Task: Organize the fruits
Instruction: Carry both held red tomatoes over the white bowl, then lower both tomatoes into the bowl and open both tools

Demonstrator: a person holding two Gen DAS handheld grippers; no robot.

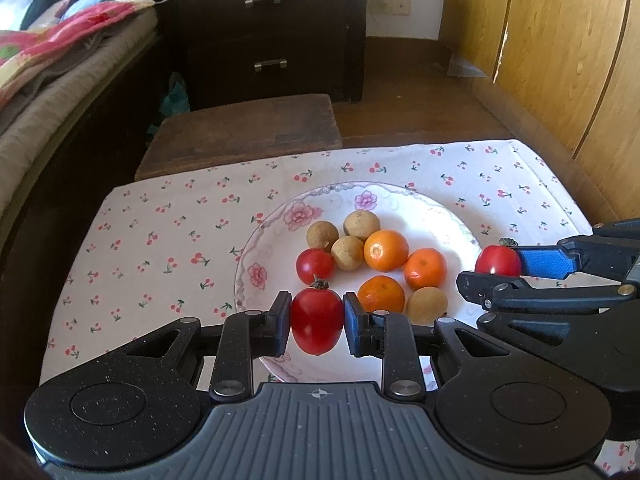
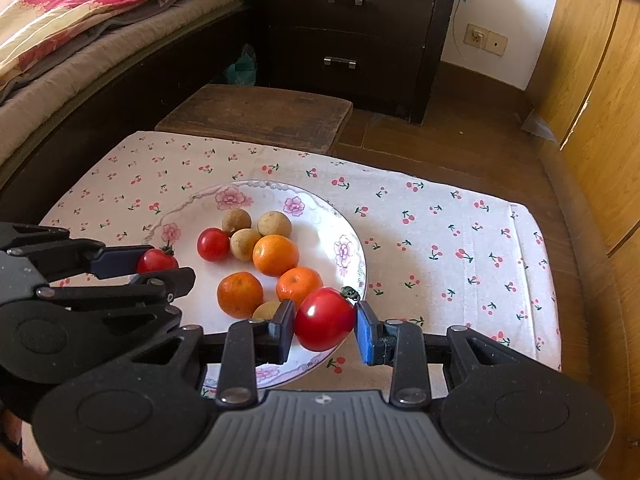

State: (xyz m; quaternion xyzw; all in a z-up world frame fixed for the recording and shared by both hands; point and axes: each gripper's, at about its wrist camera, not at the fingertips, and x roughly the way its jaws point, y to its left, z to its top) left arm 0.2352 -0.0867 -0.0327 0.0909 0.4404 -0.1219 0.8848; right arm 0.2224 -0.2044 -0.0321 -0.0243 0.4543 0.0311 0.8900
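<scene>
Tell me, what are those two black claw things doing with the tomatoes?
Someone is sorting fruit with two hand-held grippers. The left gripper is shut on one cherry tomato, and the right gripper is shut on another cherry tomato. Both hover over the flowered plate, where a third tomato, three tangerines and four longans lie.

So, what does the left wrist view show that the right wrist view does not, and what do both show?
Only the left wrist view shows the left gripper from behind, shut on its tomato. Only the right wrist view shows the right gripper from behind, shut on its tomato, and much bare cloth right of the plate. Both show the plate, three oranges, four brown fruits and one loose tomato.
</scene>
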